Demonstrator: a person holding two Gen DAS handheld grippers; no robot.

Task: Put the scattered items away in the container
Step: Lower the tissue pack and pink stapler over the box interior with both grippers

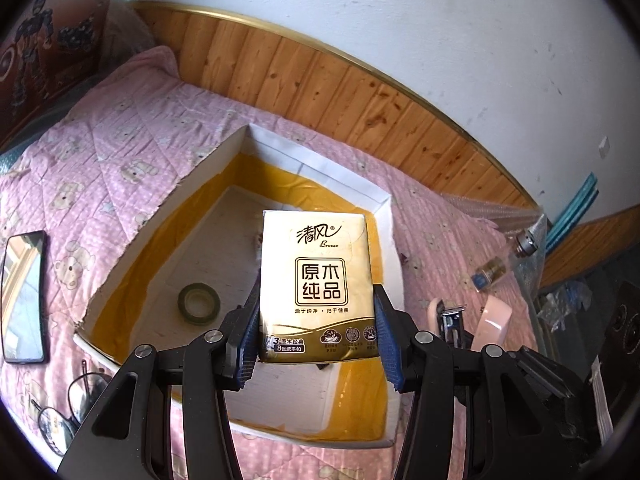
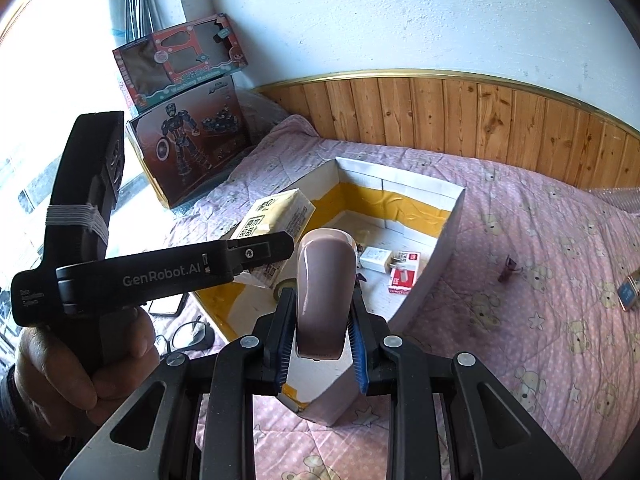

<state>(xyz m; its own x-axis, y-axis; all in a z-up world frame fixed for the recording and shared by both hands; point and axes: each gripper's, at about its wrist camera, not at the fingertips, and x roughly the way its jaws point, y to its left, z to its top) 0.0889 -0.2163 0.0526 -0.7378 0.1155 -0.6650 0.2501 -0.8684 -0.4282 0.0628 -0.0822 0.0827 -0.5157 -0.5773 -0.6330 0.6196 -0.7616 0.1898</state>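
My left gripper (image 1: 316,332) is shut on a gold tissue pack (image 1: 318,284) and holds it above the open white box (image 1: 224,164) with yellow tape inside. A roll of tape (image 1: 199,304) lies on the box floor. My right gripper (image 2: 320,336) is shut on a pink stapler (image 2: 324,292) over the near corner of the same box (image 2: 440,236). In the right wrist view the left gripper (image 2: 256,254) and its tissue pack (image 2: 280,216) hang over the box's left side. A white charger (image 2: 375,258) and red staple boxes (image 2: 404,272) lie inside.
The box sits on a pink quilted bed (image 1: 120,140). A phone (image 1: 24,296) and glasses (image 1: 68,404) lie left of the box. A small bottle (image 1: 490,272) and other small items lie to the right. Toy boxes (image 2: 188,136) stand at the bed's head. A wood-panelled wall (image 2: 460,116) runs behind.
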